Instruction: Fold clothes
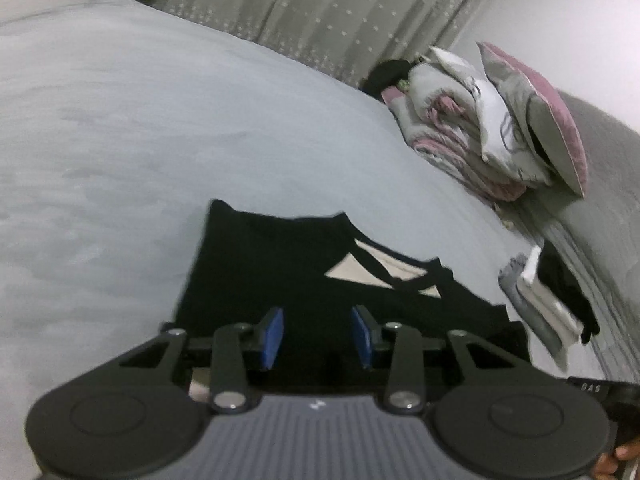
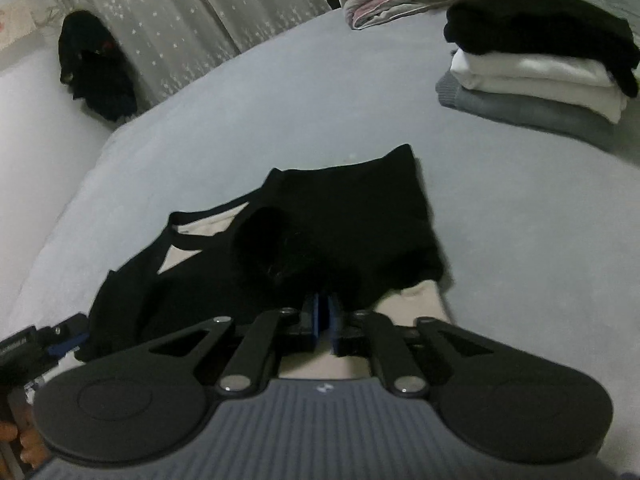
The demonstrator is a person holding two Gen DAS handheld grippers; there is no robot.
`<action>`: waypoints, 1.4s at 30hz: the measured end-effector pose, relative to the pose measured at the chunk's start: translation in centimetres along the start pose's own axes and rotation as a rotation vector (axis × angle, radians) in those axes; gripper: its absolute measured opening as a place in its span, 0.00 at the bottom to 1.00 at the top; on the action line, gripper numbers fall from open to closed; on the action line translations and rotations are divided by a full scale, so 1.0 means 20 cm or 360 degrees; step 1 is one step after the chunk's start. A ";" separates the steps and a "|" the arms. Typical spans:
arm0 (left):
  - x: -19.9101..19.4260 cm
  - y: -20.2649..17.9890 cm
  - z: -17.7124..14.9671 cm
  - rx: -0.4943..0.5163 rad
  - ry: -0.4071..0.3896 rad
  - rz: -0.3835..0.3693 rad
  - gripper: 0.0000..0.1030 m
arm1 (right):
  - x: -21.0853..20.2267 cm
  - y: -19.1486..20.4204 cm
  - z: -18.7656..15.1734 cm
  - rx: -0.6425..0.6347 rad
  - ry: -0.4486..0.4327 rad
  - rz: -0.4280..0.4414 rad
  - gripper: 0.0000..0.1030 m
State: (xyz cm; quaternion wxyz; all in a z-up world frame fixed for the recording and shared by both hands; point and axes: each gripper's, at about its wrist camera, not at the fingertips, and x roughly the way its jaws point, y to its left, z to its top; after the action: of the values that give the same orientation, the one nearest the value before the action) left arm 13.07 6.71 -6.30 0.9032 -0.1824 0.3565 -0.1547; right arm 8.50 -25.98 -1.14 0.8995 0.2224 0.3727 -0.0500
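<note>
The black top (image 2: 328,240) lies partly folded on the near part of the grey bed (image 1: 120,140), a pale lining showing through its neckline. The right gripper (image 2: 325,322) has its jaws pinched together at the near hem, apparently on black cloth, though the grip itself is hidden in shadow. The left gripper (image 1: 318,334) hovers wide over the near edge, holding nothing. The risk, as I judge it: with only one corner held, lifting could drag the whole top and undo the fold, or bunch it unevenly. A thin pinch may also slip off the hem. The folded stack (image 2: 532,64) sits far right, well apart, so it seems safe
</note>
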 end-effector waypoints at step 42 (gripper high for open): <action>0.10 0.18 0.06 -0.0121 -0.0462 0.0263 0.05 | 0.00 -0.14 0.15 -0.0331 -0.0653 0.0143 0.10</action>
State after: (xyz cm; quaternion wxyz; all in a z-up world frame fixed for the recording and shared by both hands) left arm 15.81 9.30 -8.19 0.9472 -0.2069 0.2417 -0.0382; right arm 9.73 -29.72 -0.38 0.9758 0.1302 0.1749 -0.0154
